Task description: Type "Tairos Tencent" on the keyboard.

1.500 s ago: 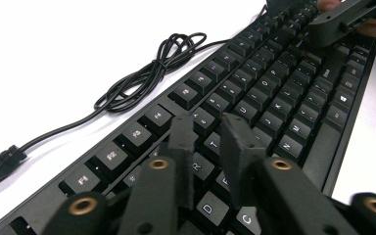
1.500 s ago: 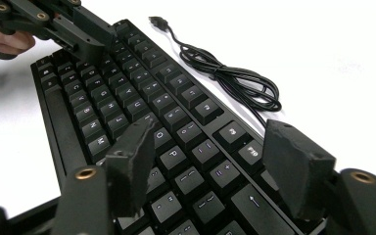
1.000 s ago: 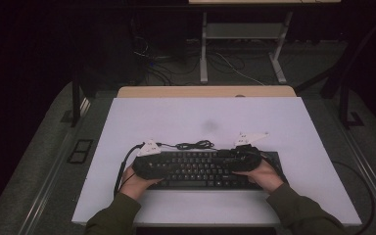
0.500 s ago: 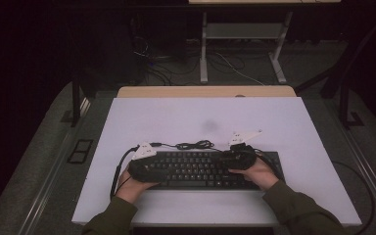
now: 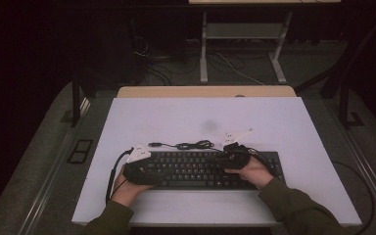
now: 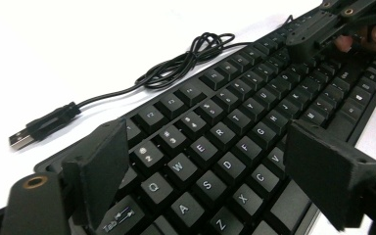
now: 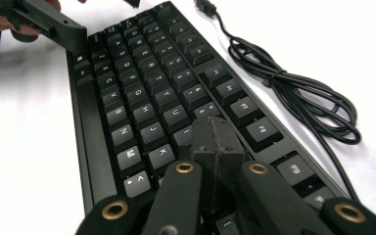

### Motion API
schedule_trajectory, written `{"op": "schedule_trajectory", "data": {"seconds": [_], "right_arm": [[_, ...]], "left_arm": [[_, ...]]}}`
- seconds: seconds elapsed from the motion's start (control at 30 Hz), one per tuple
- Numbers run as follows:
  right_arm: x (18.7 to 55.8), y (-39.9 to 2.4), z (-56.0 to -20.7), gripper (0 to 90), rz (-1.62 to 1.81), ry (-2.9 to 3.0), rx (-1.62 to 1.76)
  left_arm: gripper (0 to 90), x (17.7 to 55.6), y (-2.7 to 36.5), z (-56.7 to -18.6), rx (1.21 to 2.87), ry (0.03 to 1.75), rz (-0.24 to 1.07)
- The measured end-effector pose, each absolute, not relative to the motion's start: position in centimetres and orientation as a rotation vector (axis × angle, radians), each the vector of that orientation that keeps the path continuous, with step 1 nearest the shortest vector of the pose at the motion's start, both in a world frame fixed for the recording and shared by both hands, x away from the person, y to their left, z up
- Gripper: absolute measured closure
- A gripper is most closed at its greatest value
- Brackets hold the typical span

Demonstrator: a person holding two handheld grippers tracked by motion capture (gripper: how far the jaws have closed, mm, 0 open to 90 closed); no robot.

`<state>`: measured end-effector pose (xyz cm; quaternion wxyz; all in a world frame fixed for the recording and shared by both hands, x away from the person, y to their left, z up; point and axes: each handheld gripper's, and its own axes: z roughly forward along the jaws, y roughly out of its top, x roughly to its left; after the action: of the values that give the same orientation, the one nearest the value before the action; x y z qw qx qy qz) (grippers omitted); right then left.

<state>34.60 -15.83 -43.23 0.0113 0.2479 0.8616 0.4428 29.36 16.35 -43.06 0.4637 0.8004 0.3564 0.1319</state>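
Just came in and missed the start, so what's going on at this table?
A person is working over a black keyboard on the white table, a gripper in each hand. The right gripper has just closed, its jaws pressed together with nothing between them, tips down over the keys near the middle. The left gripper has just been opening; its jaws stand apart above the keyboard's left end, holding nothing. The keyboard's cable lies loosely bundled behind it, unplugged.

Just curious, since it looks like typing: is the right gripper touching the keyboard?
Cannot tell. In the right gripper view the shut right gripper sits over the keyboard near the I key, hiding whether its tips meet the keys.
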Motion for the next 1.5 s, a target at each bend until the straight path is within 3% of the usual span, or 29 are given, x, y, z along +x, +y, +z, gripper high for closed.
{"op": "schedule_trajectory", "data": {"seconds": [1.17,1.33,1.5], "right_arm": [[34.8,-14.5,-43.8,88.8,1.289,2.766,0.728],[34.8,-14.6,-43.7,85.1,1.295,2.763,0.728],[34.7,-14.7,-43.4,76.0,1.318,2.736,0.726]], "left_arm": [[13.8,28.8,17.0,-43.1,1.962,0.907,0.35],[14.0,28.8,17.0,-43.1,1.964,0.905,0.351],[14.2,28.8,17.0,-43.2,1.969,0.9,0.353]]}}
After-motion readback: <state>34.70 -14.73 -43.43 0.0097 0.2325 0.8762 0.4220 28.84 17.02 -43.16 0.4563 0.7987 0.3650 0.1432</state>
